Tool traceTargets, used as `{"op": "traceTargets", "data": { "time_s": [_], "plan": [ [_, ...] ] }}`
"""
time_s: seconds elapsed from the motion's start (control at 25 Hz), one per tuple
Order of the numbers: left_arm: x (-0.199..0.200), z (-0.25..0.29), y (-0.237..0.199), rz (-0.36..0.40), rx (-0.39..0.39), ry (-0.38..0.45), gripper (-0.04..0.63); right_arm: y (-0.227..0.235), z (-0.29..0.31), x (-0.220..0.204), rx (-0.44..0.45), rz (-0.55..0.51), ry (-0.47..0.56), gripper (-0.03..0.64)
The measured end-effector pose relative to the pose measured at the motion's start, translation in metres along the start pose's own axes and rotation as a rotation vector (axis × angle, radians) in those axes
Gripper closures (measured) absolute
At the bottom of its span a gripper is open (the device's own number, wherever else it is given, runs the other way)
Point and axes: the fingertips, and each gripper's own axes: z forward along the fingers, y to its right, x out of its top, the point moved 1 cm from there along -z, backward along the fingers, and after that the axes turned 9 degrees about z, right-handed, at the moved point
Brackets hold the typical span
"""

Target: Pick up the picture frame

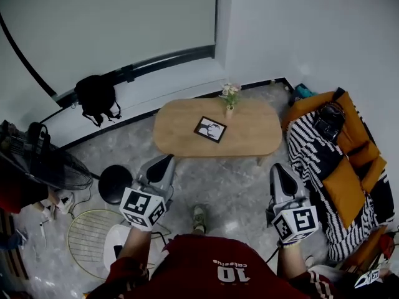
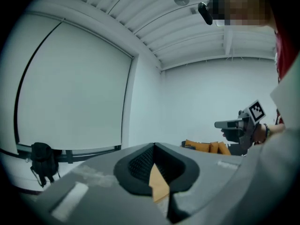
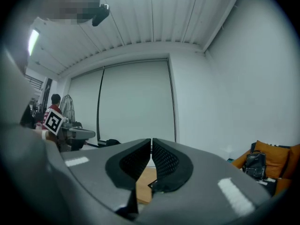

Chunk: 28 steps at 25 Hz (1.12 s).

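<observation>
A dark picture frame [image 1: 210, 129] lies flat on the oval wooden table [image 1: 181, 129] in the head view, near the table's middle. My left gripper [image 1: 164, 162] and right gripper [image 1: 278, 170] are held level over the floor, short of the table's near edge and apart from the frame. Both have their jaws together with nothing between them. In the left gripper view the left gripper [image 2: 154, 146] shows only a sliver of the table [image 2: 158, 185] behind its tips. The right gripper [image 3: 151, 142] likewise shows a strip of table [image 3: 144, 186] and a frame corner [image 3: 151, 183].
A small vase of flowers [image 1: 229, 96] stands at the table's far edge. A striped sofa with orange cushions [image 1: 343, 167] and a black bag [image 1: 329, 121] lies right. A black stool [image 1: 115, 182], a fan [image 1: 43, 161] and a round wire rack [image 1: 93, 232] are left. My shoe [image 1: 199, 218] is on the grey floor.
</observation>
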Motion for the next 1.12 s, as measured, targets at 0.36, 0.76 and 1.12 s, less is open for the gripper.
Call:
{"op": "traceTargets", "data": {
  "time_s": [0.36,0.76,1.12],
  "plan": [
    [-0.007,0.067,-0.063,-0.002,-0.098,0.019,0.592,-0.003,0.098,0.007,-0.019,-0.018,0.000,0.617],
    [-0.031,0.124,-0.107,-0.017,-0.113,0.001,0.592,0.008,0.156,0.004,-0.044,-0.026,-0.013,0.617],
    [-0.061,0.180,-0.119,-0.011,-0.085,-0.044,0.592,0.037,0.198,-0.007,-0.014,-0.003,-0.026,0.617]
  ]
}}
